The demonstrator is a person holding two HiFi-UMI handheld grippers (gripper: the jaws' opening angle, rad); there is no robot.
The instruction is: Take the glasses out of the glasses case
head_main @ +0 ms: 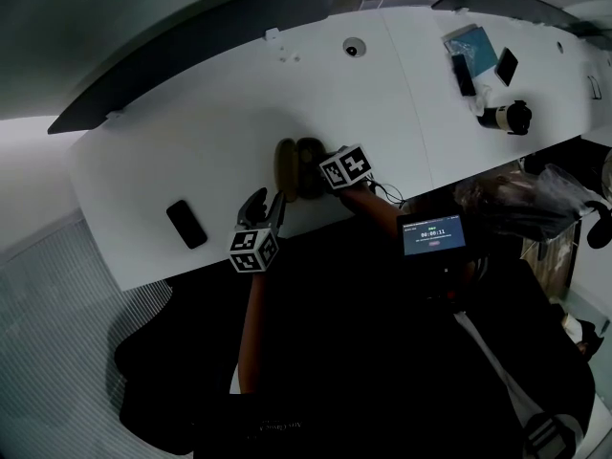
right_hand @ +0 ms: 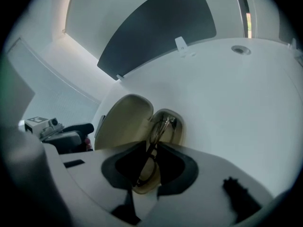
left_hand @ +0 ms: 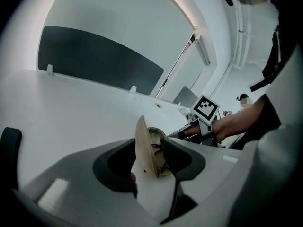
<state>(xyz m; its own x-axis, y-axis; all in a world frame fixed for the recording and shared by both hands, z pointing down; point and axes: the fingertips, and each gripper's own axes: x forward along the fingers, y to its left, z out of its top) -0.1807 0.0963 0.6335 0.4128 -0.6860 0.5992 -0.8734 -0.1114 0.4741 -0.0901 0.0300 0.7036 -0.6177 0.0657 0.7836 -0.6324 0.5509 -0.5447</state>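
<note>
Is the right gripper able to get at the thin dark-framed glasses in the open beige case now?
Probably yes: the beige case lies open, and the glasses sit between the closing fingers of the right gripper, with nothing covering them.

The head view shows the glasses case (head_main: pixel 286 168) too small and dark to reveal the glasses (right_hand: pixel 161 130)

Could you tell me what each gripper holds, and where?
Left gripper: glasses case, by its open lid. Right gripper: jaws closing around the glasses, inside the case.
</note>
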